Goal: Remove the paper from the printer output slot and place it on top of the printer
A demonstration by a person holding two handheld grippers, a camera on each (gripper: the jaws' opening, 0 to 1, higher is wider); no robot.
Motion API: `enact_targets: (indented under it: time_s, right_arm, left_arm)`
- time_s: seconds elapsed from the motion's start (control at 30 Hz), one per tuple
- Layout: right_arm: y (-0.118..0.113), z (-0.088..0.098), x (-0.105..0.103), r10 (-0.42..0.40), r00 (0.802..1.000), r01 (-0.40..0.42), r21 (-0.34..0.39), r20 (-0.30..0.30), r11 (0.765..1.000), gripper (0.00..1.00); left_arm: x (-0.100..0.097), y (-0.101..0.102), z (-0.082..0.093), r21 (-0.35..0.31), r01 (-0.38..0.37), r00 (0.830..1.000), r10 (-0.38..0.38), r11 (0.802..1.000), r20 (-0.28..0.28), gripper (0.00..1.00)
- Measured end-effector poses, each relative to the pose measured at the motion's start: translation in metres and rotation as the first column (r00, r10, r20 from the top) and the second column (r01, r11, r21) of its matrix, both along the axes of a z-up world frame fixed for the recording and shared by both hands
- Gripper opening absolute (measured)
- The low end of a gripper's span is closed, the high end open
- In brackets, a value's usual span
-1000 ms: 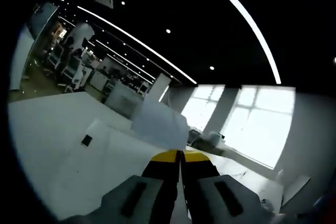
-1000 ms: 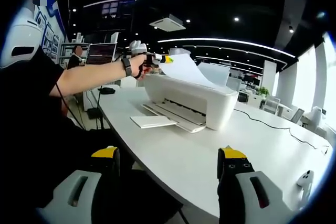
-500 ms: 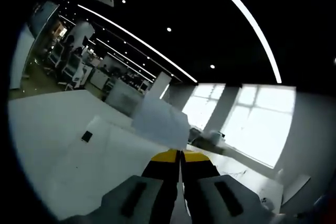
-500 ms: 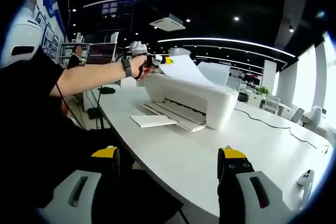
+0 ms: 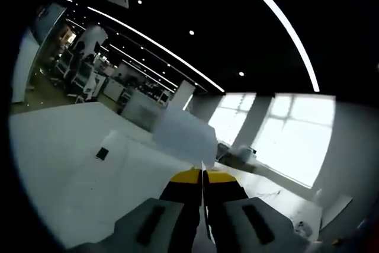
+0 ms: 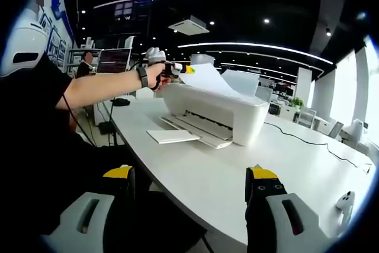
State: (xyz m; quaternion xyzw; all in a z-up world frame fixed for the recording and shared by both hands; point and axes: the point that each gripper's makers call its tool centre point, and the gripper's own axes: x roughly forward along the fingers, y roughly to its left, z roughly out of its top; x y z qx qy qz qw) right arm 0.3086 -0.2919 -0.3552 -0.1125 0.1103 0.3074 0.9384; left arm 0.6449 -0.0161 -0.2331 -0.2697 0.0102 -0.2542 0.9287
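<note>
My left gripper (image 5: 203,173) is shut on a white sheet of paper (image 5: 203,165), seen edge-on between its yellow-tipped jaws. Below it lies the white top of the printer (image 5: 89,176). In the right gripper view the printer (image 6: 219,111) stands on a white table (image 6: 237,176). The left gripper (image 6: 185,69) holds the sheet (image 6: 208,79) just above the printer's top at its far left end. A thin stack of paper (image 6: 173,137) rests on the output tray in front. My right gripper (image 6: 189,176) is open and holds nothing, low at the table's near edge.
A person's arm (image 6: 100,87) reaches from the left to the left gripper. The raised rear flap (image 6: 244,82) stands behind the printer. A cable (image 6: 308,141) runs across the table to the right, and a small white object (image 6: 343,201) lies at the far right.
The left gripper has drifted very slightly over the printer top with the sheet still held. The right gripper has not moved.
</note>
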Motion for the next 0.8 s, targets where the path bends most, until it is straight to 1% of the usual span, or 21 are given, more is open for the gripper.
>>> enact_targets:
  time_s: [0.1,0.23,0.47,0.73,0.8]
  right_arm:
    - [0.000,0.000,0.000,0.001,1.000,-0.001,0.002,-0.001,1.000,0.71]
    - [0.000,-0.001,0.000,0.001,1.000,-0.001,0.001,-0.003,1.000,0.71]
    - [0.000,0.001,0.000,-0.001,1.000,0.001,0.002,0.009,1.000,0.71]
    - [-0.001,0.002,-0.001,-0.001,1.000,0.001,0.005,0.011,1.000,0.71]
    - [0.000,0.002,-0.001,0.001,1.000,-0.001,0.007,0.013,1.000,0.71]
  left_arm:
    - [0.001,0.001,0.000,0.002,-0.004,1.000,0.004,1.000,0.001,0.07]
    - [0.001,0.002,-0.003,0.015,-0.011,1.000,0.011,1.000,-0.008,0.11]
    - [0.002,0.004,-0.006,0.034,-0.019,1.000,0.019,0.999,-0.009,0.12]
    - [0.003,0.006,-0.009,0.054,-0.023,0.999,0.024,0.998,-0.026,0.17]
    - [0.002,0.004,-0.010,0.071,-0.021,0.999,0.023,0.997,-0.026,0.17]
